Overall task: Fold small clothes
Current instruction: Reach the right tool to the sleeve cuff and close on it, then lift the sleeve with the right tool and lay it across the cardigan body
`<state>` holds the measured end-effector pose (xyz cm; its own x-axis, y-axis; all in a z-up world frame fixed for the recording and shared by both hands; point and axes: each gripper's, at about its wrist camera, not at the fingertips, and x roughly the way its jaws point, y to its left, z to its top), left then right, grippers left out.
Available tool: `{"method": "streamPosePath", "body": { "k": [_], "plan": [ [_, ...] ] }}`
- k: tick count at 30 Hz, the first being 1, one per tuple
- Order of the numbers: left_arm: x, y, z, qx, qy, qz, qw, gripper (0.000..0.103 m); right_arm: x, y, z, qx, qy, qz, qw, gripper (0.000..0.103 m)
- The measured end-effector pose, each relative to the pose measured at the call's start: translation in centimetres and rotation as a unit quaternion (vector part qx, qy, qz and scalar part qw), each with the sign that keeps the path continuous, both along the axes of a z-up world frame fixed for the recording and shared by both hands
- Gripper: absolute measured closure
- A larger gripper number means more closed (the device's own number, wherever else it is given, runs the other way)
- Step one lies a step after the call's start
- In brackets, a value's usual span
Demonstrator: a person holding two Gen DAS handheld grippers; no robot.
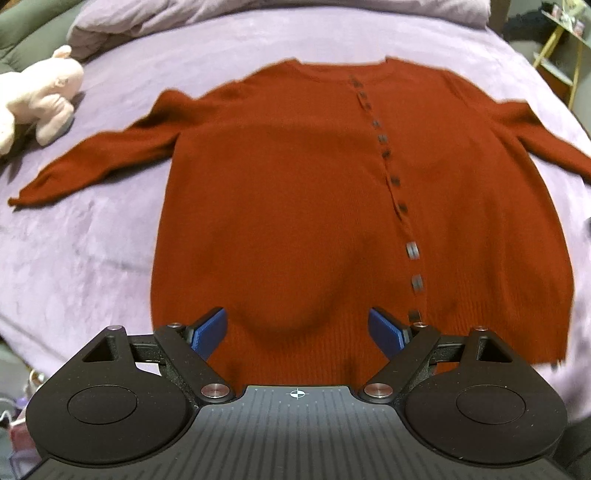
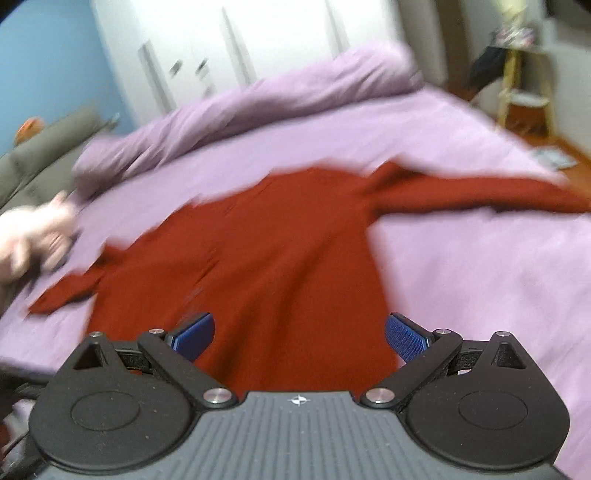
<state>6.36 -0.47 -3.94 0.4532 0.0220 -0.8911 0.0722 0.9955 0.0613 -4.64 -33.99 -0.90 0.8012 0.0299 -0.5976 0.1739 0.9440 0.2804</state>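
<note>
I see a pink plush toy (image 1: pixel 40 96) lying on the lilac bed (image 1: pixel 92 236) just off the cardigan's left sleeve, and a bunched duvet (image 1: pixel 155 22) along the far edge; nothing lies on the garment itself. The rust-red cardigan (image 1: pixel 295 192) is spread flat, buttoned, sleeves out to both sides. My left gripper (image 1: pixel 297 332) hangs above its hem, fingers wide apart, holding nothing. My right gripper (image 2: pixel 300 338) is likewise spread wide and empty over the hem, though that view is blurred, so contact is uncertain.
</note>
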Motion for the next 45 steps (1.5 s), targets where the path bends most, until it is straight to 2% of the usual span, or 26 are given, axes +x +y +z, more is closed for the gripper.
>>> {"method": "streamPosePath", "body": {
  "k": [2,3,4,6,8,9,12,13,17,19,20,22,25,28,32,35,37,39,41,43,45],
  "plan": [
    [1.4,0.0,-0.4,0.0,-0.016,0.0,0.9999,0.015,1.2,-4.9,-0.6,0.02,-0.016,-0.073,0.997,0.004],
    [2.2,0.0,-0.8,0.001,-0.019,0.001,0.9998,0.015,1.8,-8.1,-1.2,0.054,-0.02,-0.112,0.992,0.004],
    [2.9,-0.1,-1.2,0.002,-0.02,0.004,0.9998,0.015,2.1,-10.8,-1.8,0.086,-0.022,-0.148,0.985,0.004],
    [4.4,-0.2,-1.9,-0.004,-0.018,0.012,0.9998,0.015,2.8,-16.3,-3.3,0.153,-0.028,-0.218,0.964,0.005],
    [5.5,-0.1,-2.6,-0.013,-0.023,0.023,0.9994,0.015,3.0,-20.9,-5.1,0.213,-0.037,-0.278,0.936,0.014],
    [6.1,-0.1,-2.9,-0.015,-0.024,0.029,0.9992,0.015,3.2,-22.6,-5.9,0.236,-0.04,-0.295,0.925,0.022],
    [7.0,-0.3,-3.7,-0.012,-0.022,0.034,0.9991,0.015,3.7,-26.2,-8.8,0.273,-0.032,-0.357,0.893,0.046],
    [7.3,-0.3,-4.0,-0.009,-0.018,0.036,0.9991,0.015,3.9,-27.0,-9.7,0.28,-0.032,-0.368,0.886,0.053],
    [7.9,-0.3,-5.2,-0.002,-0.003,0.043,0.9991,0.014,4.7,-28.6,-11.7,0.321,-0.061,-0.388,0.862,0.064],
    [8.0,0.1,-5.7,-0.009,0.002,0.05,0.9987,0.01,5.4,-29.2,-11.9,0.328,-0.066,-0.388,0.859,0.075],
    [8.1,0.4,-5.8,-0.013,0.004,0.056,0.9983,0.009,5.9,-29.3,-12.1,0.327,-0.062,-0.389,0.859,0.079],
    [8.1,0.8,-6.1,-0.022,0.008,0.063,0.9978,0.005,6.5,-29.4,-12.3,0.322,-0.054,-0.388,0.862,0.093],
    [8.2,1.6,-6.7,-0.041,0.011,0.067,0.9969,0.001,6.5,-29.2,-11.1,0.31,-0.052,-0.382,0.869,0.095],
    [8.0,2.4,-7.1,-0.06,0.004,0.06,0.9964,0.001,7.2,-27.9,-8.8,0.29,-0.077,-0.341,0.891,0.095],
    [7.9,2.6,-7.3,-0.07,0.005,0.05,0.9963,0.0,9.6,-22.9,-4.3,0.278,-0.114,-0.222,0.927,0.095],
    [8.3,2.7,-7.3,-0.074,0.015,0.051,0.9959,0.0,12.1,-15.8,-0.8,0.237,-0.13,-0.097,0.958,0.096],
    [8.5,2.7,-7.2,-0.074,0.02,0.048,0.9959,0.0,13.5,-10.6,0.4,0.22,-0.133,-0.008,0.966,0.096],
    [8.7,2.9,-7.0,-0.081,0.024,0.043,0.9955,0.0,14.8,-4.8,0.5,0.199,-0.116,0.071,0.971,0.095],
    [9.0,3.3,-6.5,-0.093,0.023,0.04,0.9946,0.003,16.1,0.2,-0.6,0.162,-0.08,0.129,0.975,0.094],
    [9.5,3.7,-5.6,-0.112,0.015,0.032,0.9931,0.015,17.0,3.7,-2.3,0.14,-0.018,0.166,0.976,0.089],
    [10.4,4.4,-4.6,-0.161,0.008,0.018,0.9868,0.016,16.9,5.2,-3.5,0.14,0.012,0.176,0.974,0.089]
  ]
}}
